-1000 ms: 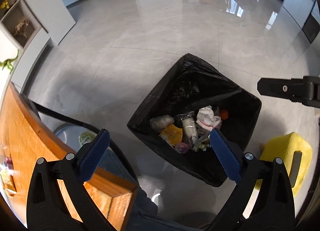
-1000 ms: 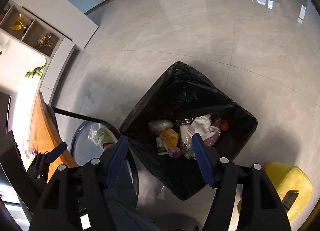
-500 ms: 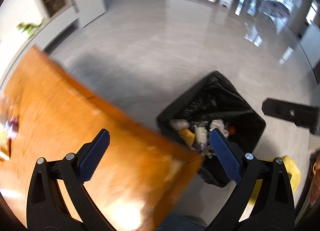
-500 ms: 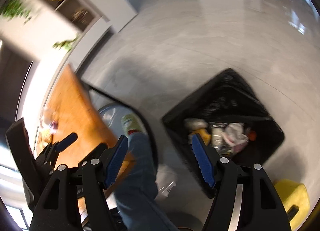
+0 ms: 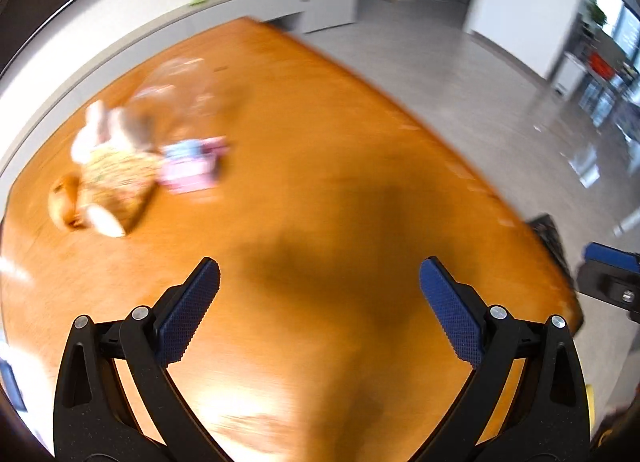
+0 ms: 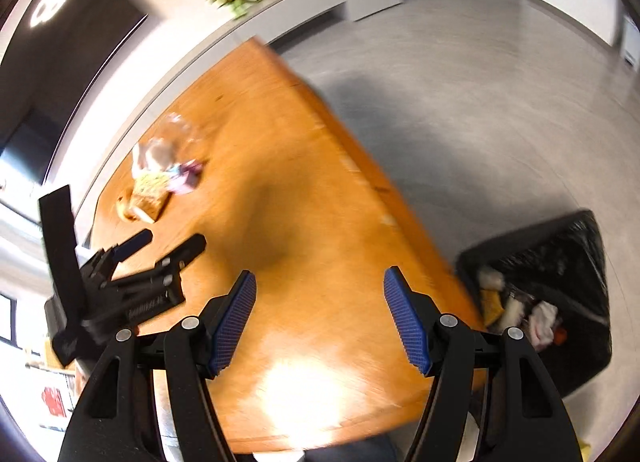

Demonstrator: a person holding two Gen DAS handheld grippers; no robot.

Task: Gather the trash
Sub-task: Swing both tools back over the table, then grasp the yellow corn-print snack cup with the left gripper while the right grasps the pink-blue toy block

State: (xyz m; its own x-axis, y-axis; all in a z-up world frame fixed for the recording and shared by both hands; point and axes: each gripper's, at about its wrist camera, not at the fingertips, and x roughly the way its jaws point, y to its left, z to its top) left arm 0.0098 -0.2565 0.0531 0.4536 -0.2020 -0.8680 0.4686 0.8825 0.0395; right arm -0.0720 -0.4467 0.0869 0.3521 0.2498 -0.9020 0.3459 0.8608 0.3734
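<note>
Both tools over the bench, empty

My left tool point(image 5: 319, 278) and right tool point(image 6: 319, 290) gape wide above the wooden bench point(image 5: 320, 182); blurred wrappers point(image 5: 120, 170) lie at its far-left end, bin point(image 6: 560, 294) beside its right edge

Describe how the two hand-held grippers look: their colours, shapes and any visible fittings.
The left gripper and the right gripper look alike: matte black plastic frames with triangular cut-outs, round silver rivets at the joints, and two fingers faced with blue, finely textured pads. No cables or sleeves are visible.
</note>
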